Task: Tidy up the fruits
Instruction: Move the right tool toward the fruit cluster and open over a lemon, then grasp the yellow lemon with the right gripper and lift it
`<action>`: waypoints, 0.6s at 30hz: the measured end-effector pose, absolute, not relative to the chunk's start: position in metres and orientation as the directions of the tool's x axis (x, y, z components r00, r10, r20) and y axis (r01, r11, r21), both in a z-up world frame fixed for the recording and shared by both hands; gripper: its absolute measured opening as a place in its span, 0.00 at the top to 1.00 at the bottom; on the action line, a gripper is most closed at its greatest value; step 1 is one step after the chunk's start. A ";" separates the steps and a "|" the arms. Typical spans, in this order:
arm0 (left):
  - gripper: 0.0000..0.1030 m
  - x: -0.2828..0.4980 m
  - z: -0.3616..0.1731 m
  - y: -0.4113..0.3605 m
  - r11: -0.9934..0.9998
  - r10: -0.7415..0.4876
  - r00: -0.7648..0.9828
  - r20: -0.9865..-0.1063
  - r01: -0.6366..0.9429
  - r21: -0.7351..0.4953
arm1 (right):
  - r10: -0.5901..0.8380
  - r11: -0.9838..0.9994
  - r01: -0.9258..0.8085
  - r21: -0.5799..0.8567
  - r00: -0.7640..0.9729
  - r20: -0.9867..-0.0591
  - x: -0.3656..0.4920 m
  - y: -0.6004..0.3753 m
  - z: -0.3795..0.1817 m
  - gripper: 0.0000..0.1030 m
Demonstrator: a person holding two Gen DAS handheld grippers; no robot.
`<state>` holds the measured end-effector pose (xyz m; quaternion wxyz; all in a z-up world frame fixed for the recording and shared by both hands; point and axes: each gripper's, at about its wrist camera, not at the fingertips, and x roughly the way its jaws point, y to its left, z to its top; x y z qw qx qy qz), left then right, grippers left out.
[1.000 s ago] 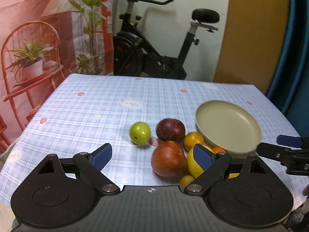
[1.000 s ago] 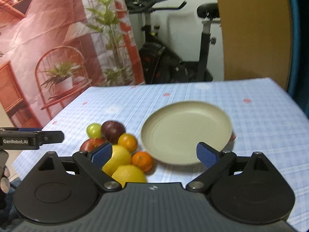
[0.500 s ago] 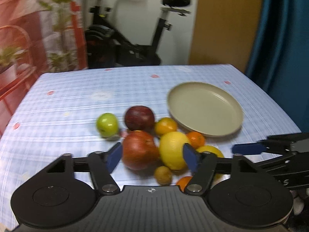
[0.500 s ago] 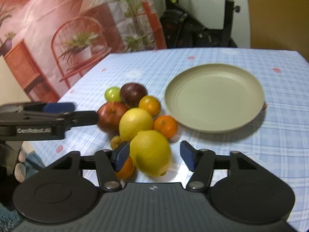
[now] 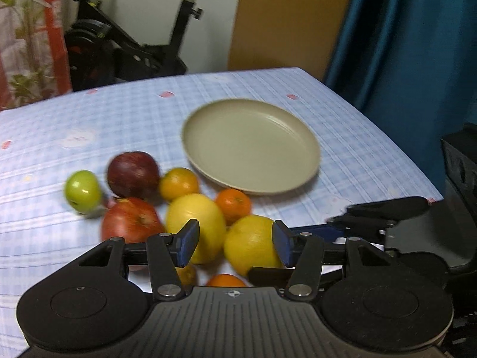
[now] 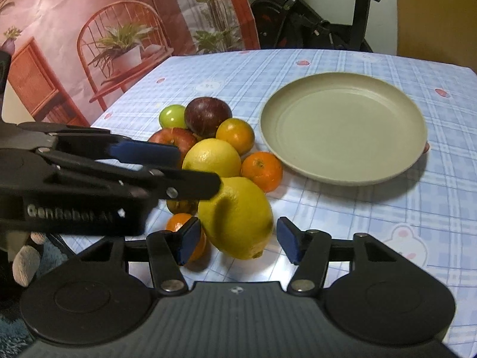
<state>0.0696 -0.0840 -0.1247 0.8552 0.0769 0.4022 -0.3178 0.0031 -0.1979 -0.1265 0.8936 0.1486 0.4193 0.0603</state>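
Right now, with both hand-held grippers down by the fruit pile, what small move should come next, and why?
Probably finish closing the right hand-held gripper on the near lemon. Its jaws are closing with the lemon between them, a gap showing on the right side. The plate beside the pile holds nothing yet.

- The left gripper (image 5: 234, 244) fills the bottom of the frame, its jaws closing with two lemons (image 5: 250, 246) between the blue pads (image 5: 186, 240).
- Left of them lie a red apple (image 5: 129, 219), a dark apple (image 5: 132, 174) and a green apple (image 5: 83, 190).
- Two oranges (image 5: 233, 204) sit near the plate (image 5: 250, 146), centre frame.
- The right gripper (image 5: 372, 214) enters at right.
- An exercise bike (image 5: 125, 50) stands upper left.
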 end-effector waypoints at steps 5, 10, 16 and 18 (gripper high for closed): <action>0.48 0.072 -0.133 -0.093 0.755 -0.515 0.434 -0.739 0.638 -0.152 | 0.237 0.946 0.018 0.324 0.644 -0.727 0.003 -0.199 -0.129 0.44; 0.50 0.076 -0.136 -0.096 0.742 -0.529 0.392 -0.753 0.644 -0.186 | 0.230 0.950 0.011 0.311 0.645 -0.729 0.003 -0.197 -0.130 0.44; 0.50 0.074 -0.137 -0.105 0.740 -0.514 0.395 -0.761 0.653 -0.160 | 0.234 0.947 0.018 0.321 0.644 -0.728 0.004 -0.197 -0.136 0.43; 0.49 0.074 -0.139 -0.105 0.744 -0.516 0.401 -0.757 0.647 -0.164 | 0.233 0.947 0.018 0.321 0.651 -0.723 0.003 -0.196 -0.138 0.43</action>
